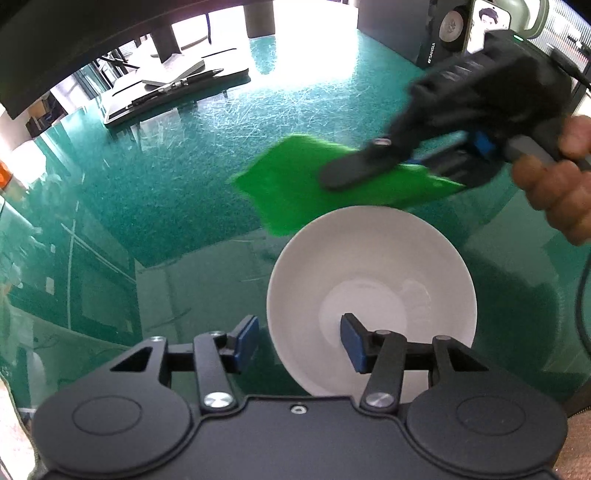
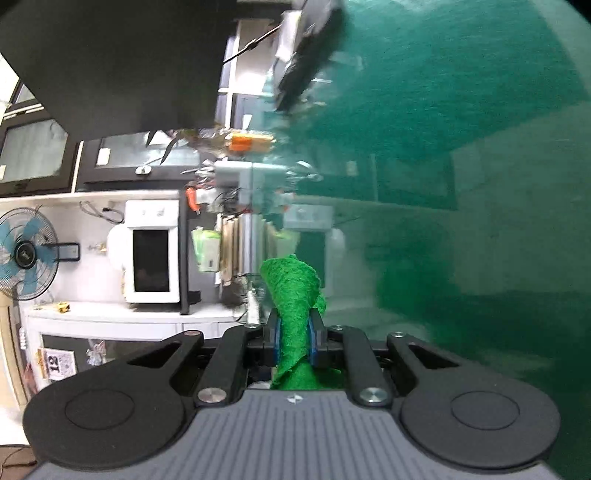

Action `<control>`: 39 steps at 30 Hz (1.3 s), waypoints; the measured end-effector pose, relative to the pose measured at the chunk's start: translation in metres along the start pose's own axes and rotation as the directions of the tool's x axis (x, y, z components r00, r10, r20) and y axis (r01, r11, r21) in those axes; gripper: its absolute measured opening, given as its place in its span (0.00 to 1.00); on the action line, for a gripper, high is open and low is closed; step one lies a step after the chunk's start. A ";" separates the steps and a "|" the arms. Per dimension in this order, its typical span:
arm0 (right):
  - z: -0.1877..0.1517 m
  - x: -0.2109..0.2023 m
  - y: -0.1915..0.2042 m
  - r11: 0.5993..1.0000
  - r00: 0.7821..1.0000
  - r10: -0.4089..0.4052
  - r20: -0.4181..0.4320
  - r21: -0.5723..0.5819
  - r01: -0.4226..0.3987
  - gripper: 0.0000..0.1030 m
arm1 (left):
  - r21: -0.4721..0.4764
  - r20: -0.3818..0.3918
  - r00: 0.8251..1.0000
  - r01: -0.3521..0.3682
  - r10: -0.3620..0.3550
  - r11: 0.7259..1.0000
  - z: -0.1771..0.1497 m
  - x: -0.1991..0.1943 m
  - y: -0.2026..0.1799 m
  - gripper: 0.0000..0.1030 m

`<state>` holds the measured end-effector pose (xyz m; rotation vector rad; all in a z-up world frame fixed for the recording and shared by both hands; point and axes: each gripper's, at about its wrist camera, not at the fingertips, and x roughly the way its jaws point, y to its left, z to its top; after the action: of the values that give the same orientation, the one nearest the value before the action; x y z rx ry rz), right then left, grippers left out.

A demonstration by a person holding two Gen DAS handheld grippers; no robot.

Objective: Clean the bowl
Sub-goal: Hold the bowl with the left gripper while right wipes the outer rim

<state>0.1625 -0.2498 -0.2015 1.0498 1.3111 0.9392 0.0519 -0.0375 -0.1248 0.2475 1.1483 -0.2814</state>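
A white bowl point(image 1: 373, 291) stands upright on the green glass table point(image 1: 177, 206). My left gripper point(image 1: 301, 341) is open, its jaws straddling the bowl's near-left rim: one pad outside, one inside the bowl. My right gripper point(image 2: 294, 338) is shut on a green scrub cloth point(image 2: 293, 295). In the left wrist view the right gripper point(image 1: 354, 173) hovers tilted above the bowl's far rim with the cloth point(image 1: 291, 188) hanging out over the table. The bowl does not show in the right wrist view.
A closed laptop with pens point(image 1: 166, 85) lies at the far left of the table. A black speaker and a phone point(image 1: 461, 29) stand at the far right. The right wrist view is rolled sideways and shows a microwave point(image 2: 151, 254), a fan point(image 2: 26, 254) and table clutter.
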 end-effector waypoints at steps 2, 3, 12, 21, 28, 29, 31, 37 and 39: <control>0.002 0.006 0.002 1.000 1.000 0.009 -0.013 -0.004 -0.009 0.15 | -0.001 -0.001 1.000 -0.001 0.001 1.000 0.000 0.000 0.000 0.49; 0.001 0.005 0.001 1.000 1.000 0.012 -0.010 0.000 -0.012 0.15 | -0.001 -0.001 1.000 -0.002 0.002 1.000 0.000 0.000 0.000 0.50; -0.045 -0.056 -0.038 0.993 0.997 0.000 0.078 0.121 -0.009 0.15 | 0.008 0.004 1.000 -0.002 0.002 1.000 -0.002 -0.001 -0.002 0.51; -0.012 -0.014 -0.025 0.997 0.998 0.036 0.048 0.061 -0.039 0.15 | 0.037 0.001 1.000 -0.014 0.014 0.999 0.000 -0.001 -0.006 0.51; -0.006 0.001 -0.019 0.998 0.999 0.044 0.018 0.034 -0.045 0.15 | 0.032 -0.002 1.000 -0.017 0.017 0.999 -0.002 -0.001 -0.007 0.54; -0.010 -0.004 -0.022 0.998 0.999 0.045 0.029 0.043 -0.046 0.15 | 0.032 -0.002 1.000 -0.017 0.017 0.999 -0.002 -0.001 -0.007 0.55; -0.021 -0.020 -0.031 0.997 0.998 0.033 0.055 0.072 -0.037 0.15 | 0.033 -0.002 1.000 -0.019 0.019 0.999 -0.002 -0.001 -0.007 0.55; -0.054 -0.054 -0.052 0.990 0.995 -0.010 0.096 0.143 -0.004 0.15 | 0.042 0.000 1.000 -0.021 0.021 0.999 -0.002 -0.002 -0.009 0.55; -0.054 -0.052 -0.053 0.989 0.994 0.003 0.111 0.149 -0.019 0.15 | 0.048 0.000 1.000 -0.024 0.024 0.999 -0.001 -0.002 -0.010 0.55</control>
<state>0.1034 -0.3108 -0.2360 1.2087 1.3000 0.7888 0.0469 -0.0463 -0.1240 0.3041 1.1395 -0.2880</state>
